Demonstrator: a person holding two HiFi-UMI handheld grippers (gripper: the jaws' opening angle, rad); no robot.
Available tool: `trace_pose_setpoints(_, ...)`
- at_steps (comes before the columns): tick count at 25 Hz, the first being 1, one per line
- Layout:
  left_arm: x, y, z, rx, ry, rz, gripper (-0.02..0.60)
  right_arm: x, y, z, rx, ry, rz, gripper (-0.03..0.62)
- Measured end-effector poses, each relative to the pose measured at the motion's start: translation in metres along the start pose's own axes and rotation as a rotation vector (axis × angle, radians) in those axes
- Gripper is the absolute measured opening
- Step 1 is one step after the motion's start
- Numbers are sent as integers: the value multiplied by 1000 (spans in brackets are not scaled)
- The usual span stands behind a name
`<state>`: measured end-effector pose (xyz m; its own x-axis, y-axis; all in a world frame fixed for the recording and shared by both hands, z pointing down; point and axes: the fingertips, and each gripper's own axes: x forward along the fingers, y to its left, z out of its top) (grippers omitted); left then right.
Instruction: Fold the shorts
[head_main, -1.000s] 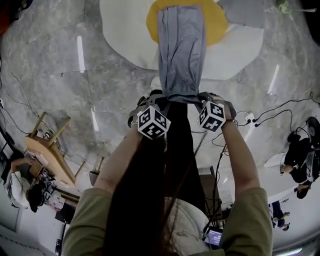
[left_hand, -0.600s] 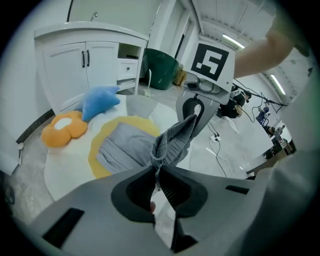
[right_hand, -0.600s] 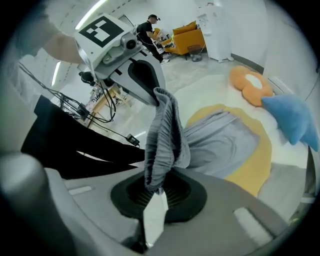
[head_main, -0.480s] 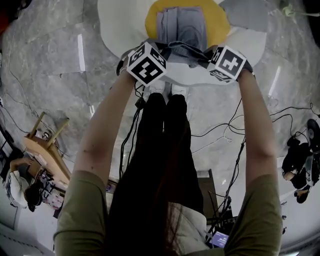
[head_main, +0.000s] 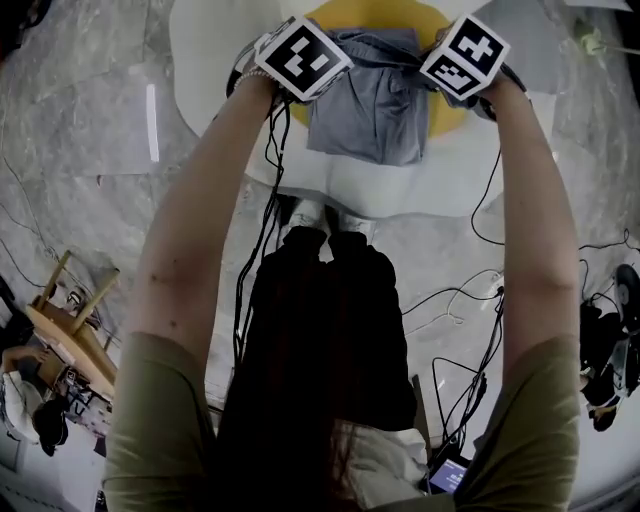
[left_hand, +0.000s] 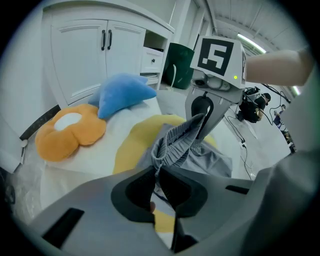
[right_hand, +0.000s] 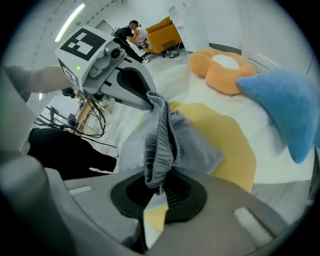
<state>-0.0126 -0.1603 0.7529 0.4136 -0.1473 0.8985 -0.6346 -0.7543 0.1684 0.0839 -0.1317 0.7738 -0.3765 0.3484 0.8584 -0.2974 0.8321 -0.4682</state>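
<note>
The shorts (head_main: 372, 112) are found on the yellow disc (head_main: 452, 112) of the white mat (head_main: 205, 90), with their near edge lapped onto the white part. The ribbed waistband (left_hand: 176, 142) is pinched at one end by the left gripper (left_hand: 159, 184), whose jaws are closed tight on the gathered cloth. The other end is clamped in the same way by the right gripper (right_hand: 158, 192). Between the two grippers the waistband is seen hanging slack, above the grey cloth that is spread on the disc.

A second ago both grippers were held near the person's body, over the bare floor (head_main: 90, 150). The shorts were then drawn out long, from the grippers to the far side of the disc. Half a second ago the grippers had been carried to the near edge of the mat. Now both arms are stretched out fully, and the grippers are set over the far part of the disc, left and right of the cloth. The held end has thus been brought over the part that lies flat, so a much shorter, doubled grey shape is shown in the head view. No change is seen in either grip.

Beyond the mat, an orange flower cushion (left_hand: 67, 131) and a blue cushion (left_hand: 122, 95) are seen lying close together.
</note>
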Motion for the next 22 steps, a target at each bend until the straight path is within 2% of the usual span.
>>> trace_pose_setpoints(3, 25, 20, 0, -45, -2, 32, 40, 11, -31, 10, 40, -47, -35, 26)
trace_pose_setpoints(5, 36, 35, -5, -114, 4, 67, 46, 13, -43, 16, 55, -77, -49, 28)
trace_pose_setpoints(7, 42, 48, -9, -216, 1, 93, 64, 6, -51, 23, 66, -105, -75, 46)
trace_pose_setpoints(9, 38, 58, -13, -343, -19, 99, 112, -4, -58, 28, 80, -142, -117, 62)
trace_pose_setpoints(13, 10, 72, -19, -601, -145, 96, 255, -38, -80, 30, 102, -284, -310, 79)
trace_pose_setpoints(15, -9, 72, -27, -636, -182, 133, 261, -60, -78, 27, 136, -367, -354, 264)
trace_pose_setpoints(17, -23, 63, -43, -574, -181, 192, 261, -72, -61, 19, 121, -401, -362, 265)
trace_pose_setpoints(18, -25, 53, -53, -502, -163, 213, 261, -71, -48, 12, 80, -391, -365, 265)
trace_pose_setpoints(20, -15, 11, -73, -268, -107, 187, 261, -55, -11, -3, -45, -339, -342, 265)
trace_pose_setpoints(22, 6, -46, -91, 39, -32, 104, 298, -23, 31, -17, -189, -253, -287, 265)
